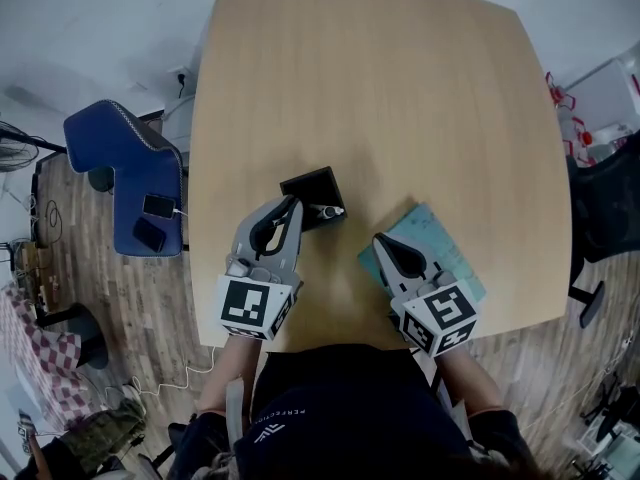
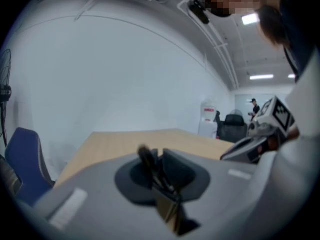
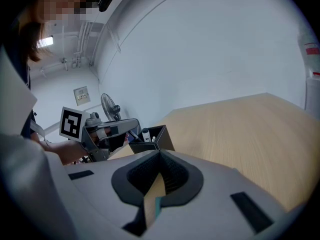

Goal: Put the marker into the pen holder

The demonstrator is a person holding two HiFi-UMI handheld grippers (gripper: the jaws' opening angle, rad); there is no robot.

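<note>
Head view: my left tool sits just beside the pen holder, which lies ahead-right on the table; my right tool is farther off, over a teal book

Left gripper view: jaws pinch a dark slim marker, I judge, tilted upward

Right gripper view: jaws together, empty; plain white wall beyond

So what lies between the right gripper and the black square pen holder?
Head view: only bare light wooden tabletop between the right gripper and the black square pen holder.
</note>
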